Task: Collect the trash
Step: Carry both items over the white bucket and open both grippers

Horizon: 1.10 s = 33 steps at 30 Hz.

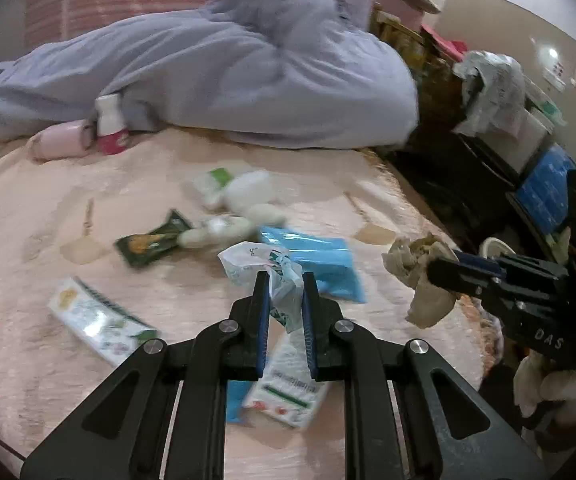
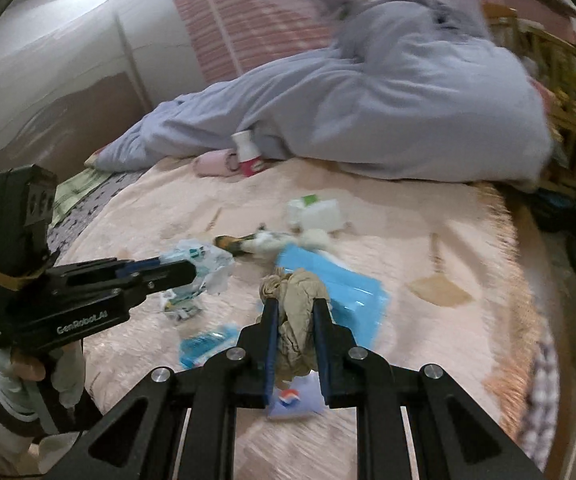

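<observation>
My left gripper [image 1: 284, 280] is shut on a crumpled white plastic wrapper with green print [image 1: 266, 264], held above the pink bedspread [image 1: 168, 184]; it also shows in the right wrist view [image 2: 208, 266]. My right gripper [image 2: 295, 306] is shut on a crumpled beige tissue wad [image 2: 297, 292], seen from the left wrist view [image 1: 415, 264] at the bed's right edge. Loose trash lies on the bed: a blue plastic bag [image 1: 319, 260], a dark green snack wrapper [image 1: 152, 242], a white printed packet [image 1: 96, 316] and white tissues [image 1: 244, 196].
A bunched lavender quilt [image 1: 216, 68] fills the back of the bed. A pink bottle [image 1: 64, 140] and a red-and-white bottle [image 1: 110, 126] stand by it. Cluttered shelves and boxes [image 1: 495, 120] stand beyond the bed's right edge. A white packet [image 1: 288, 392] lies under my left gripper.
</observation>
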Available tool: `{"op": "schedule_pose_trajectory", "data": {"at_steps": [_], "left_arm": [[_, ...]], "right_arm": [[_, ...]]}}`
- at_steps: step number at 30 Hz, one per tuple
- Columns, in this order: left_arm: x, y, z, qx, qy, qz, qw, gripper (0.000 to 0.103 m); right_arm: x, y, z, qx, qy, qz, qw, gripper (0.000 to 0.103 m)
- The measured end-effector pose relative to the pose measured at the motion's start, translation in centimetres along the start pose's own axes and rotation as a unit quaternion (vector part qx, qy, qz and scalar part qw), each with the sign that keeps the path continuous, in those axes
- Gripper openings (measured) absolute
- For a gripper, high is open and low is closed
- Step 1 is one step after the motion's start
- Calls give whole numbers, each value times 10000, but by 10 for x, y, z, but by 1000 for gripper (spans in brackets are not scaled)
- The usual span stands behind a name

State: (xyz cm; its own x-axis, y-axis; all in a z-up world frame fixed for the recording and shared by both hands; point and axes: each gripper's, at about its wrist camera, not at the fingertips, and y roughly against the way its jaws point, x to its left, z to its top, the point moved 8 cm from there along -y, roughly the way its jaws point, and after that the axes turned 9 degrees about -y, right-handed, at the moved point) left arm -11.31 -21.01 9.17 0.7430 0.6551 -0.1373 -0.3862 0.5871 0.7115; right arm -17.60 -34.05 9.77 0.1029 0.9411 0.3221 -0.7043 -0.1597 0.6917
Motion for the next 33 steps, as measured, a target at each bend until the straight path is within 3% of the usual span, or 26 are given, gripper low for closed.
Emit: {"op": "schedule_pose_trajectory", "data": {"at_steps": [8,19,26,33], "left_arm": [[-68,-15,17,9,-455,-344,9984,12],[-165,-39,40,19,-1032,-918,9904,12],[-233,-62,47,131,-1379,-1393,9805,12],[-310,-85,49,270,-1715,-2023,9638,12]], "right_arm": [[-66,51,-11,-300,-363,-516,9976,16],[-167,129,-32,-735,-1082,-1304,9828,16],[-227,174,-49,-961,-1540,-1828,9663,16],[-285,209,-74,-1086,-2128,-2193,9459,16]]}}
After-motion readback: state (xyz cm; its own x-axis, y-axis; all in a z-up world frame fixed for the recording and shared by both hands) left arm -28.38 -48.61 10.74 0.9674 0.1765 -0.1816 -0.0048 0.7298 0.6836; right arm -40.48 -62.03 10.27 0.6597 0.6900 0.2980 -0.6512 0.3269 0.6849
